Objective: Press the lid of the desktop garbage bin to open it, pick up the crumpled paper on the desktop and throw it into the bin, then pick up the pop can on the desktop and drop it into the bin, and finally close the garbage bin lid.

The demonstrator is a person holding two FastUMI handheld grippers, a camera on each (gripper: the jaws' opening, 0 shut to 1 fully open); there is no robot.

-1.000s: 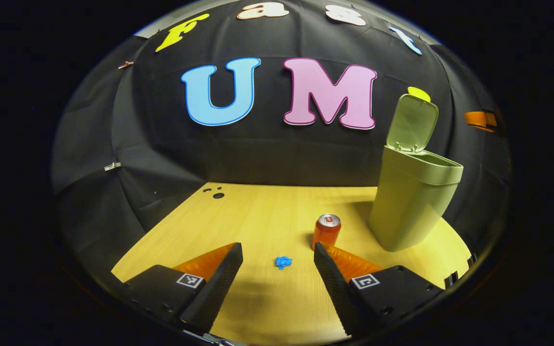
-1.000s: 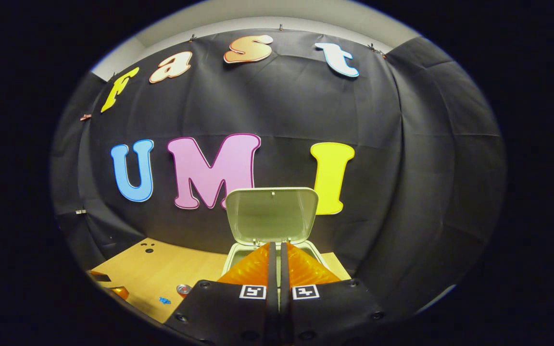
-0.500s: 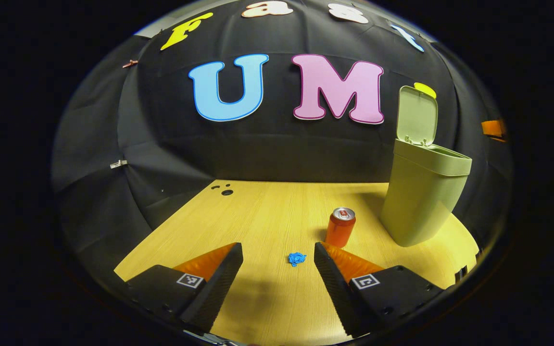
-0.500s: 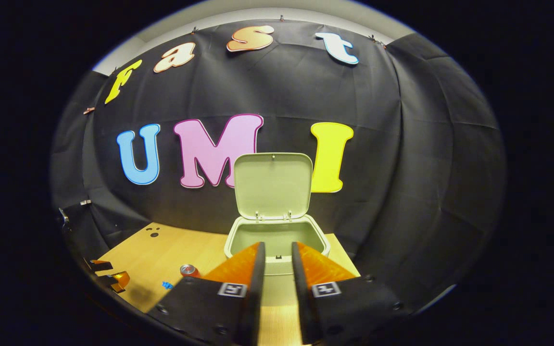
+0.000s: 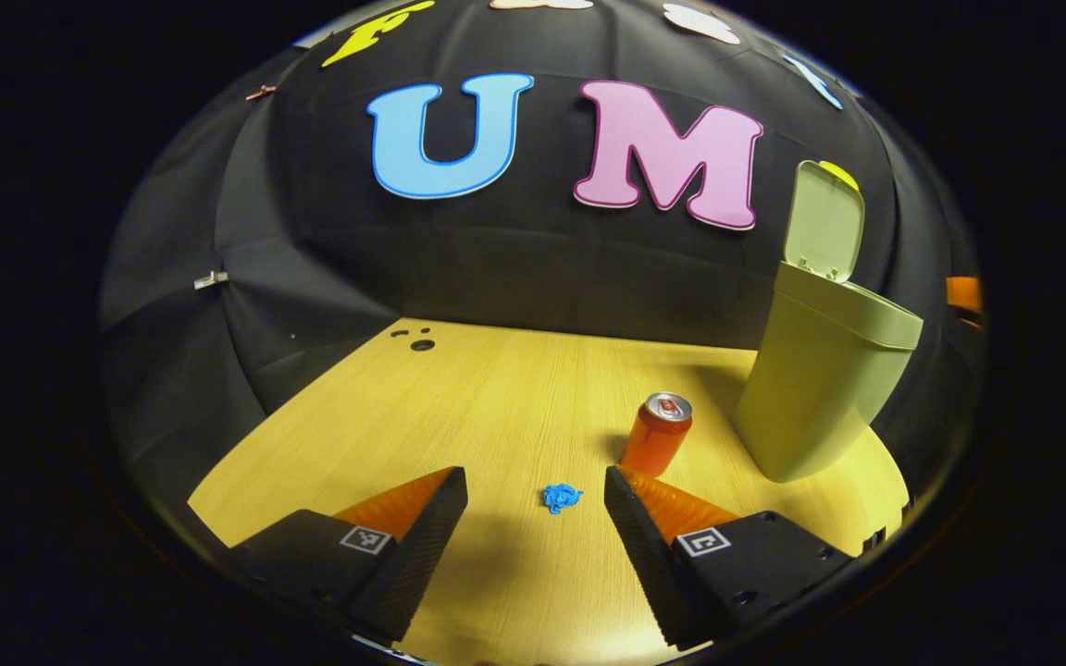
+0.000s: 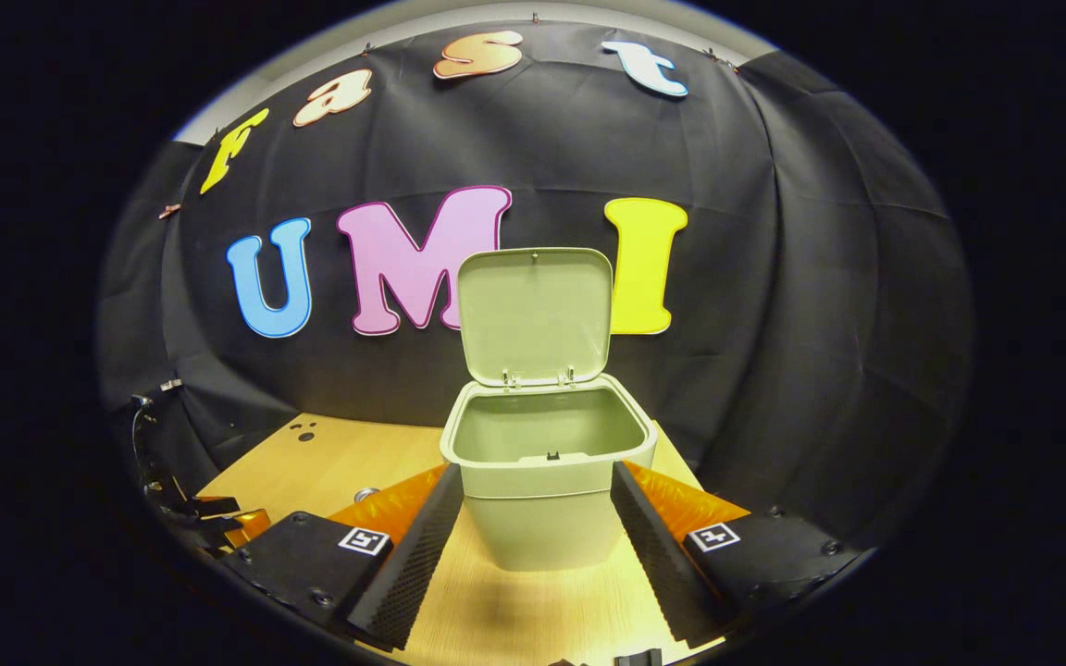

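Observation:
The green bin [image 5: 818,388] stands at the right of the wooden table [image 5: 496,388] with its lid [image 5: 826,222] raised upright. An orange pop can [image 5: 656,435] stands upright left of the bin. A small blue crumpled paper [image 5: 561,497] lies in front of the can, just beyond and between the spread fingers of my open left gripper [image 5: 535,481]. In the right gripper view the bin [image 6: 547,518] faces me with its lid [image 6: 536,314] up and its inside showing nothing. My right gripper [image 6: 538,472] is open, a finger on each side of the bin's front. The can's top [image 6: 366,495] peeks out behind the left finger.
A few small dark holes [image 5: 422,345] mark the table's far left corner. The black cloth wall closes the back and both sides. In the right gripper view, the other gripper [image 6: 228,523] shows at the table's left edge.
My right gripper went from shut to wide open and drew back and down from the bin's rim. The left gripper view drifted slightly; the paper and can stayed put.

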